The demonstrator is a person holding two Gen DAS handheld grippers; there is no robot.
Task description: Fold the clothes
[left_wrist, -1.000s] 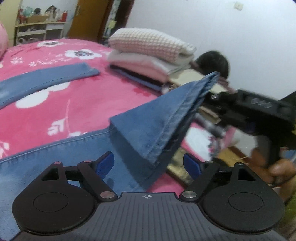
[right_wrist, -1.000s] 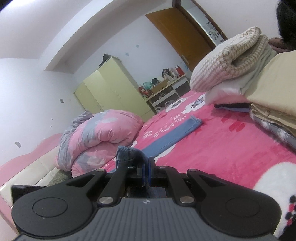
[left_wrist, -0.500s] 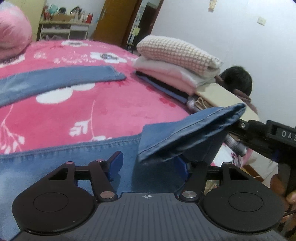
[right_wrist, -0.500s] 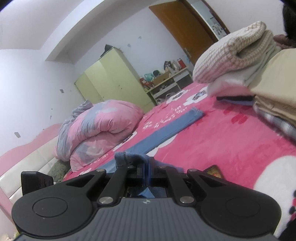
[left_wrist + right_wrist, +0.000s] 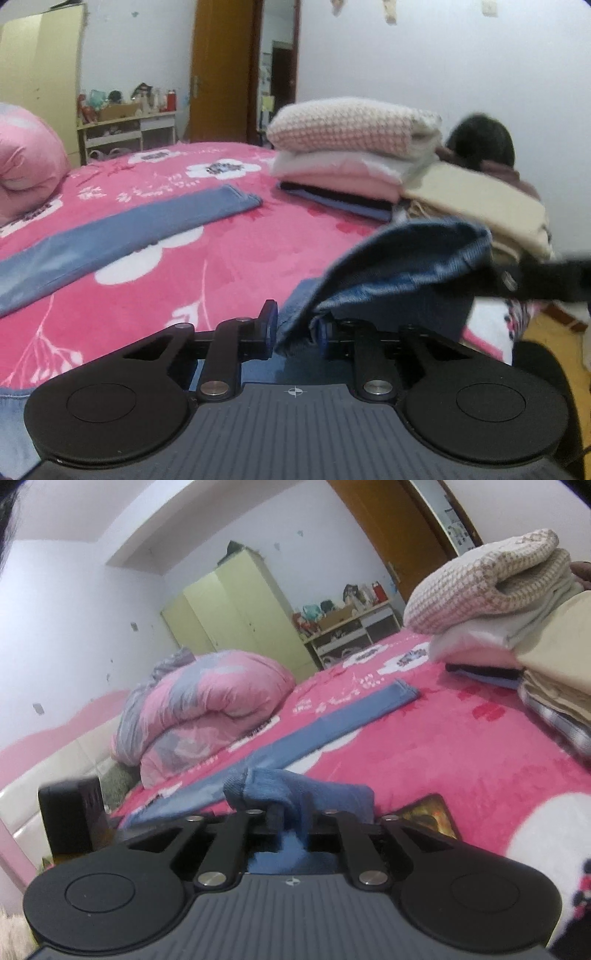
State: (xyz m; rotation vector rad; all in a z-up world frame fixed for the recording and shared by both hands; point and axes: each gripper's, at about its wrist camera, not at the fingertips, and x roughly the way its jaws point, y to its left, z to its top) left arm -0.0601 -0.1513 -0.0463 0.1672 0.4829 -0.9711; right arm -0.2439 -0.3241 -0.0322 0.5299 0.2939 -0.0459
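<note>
Nearest the lens, the left claw [image 5: 293, 328] stands with its jaws a little apart around a fold of the blue jeans [image 5: 388, 273], while the right claw [image 5: 291, 821] is pressed together, pinching the raised hem of the same garment. Beyond them, the other trouser leg [image 5: 332, 720] lies flat on the pink flowered bed [image 5: 258, 243]. Farther back sit a stack of folded clothes [image 5: 351, 147], a rolled pink quilt [image 5: 207, 701] and a yellow-green wardrobe [image 5: 236, 609].
</note>
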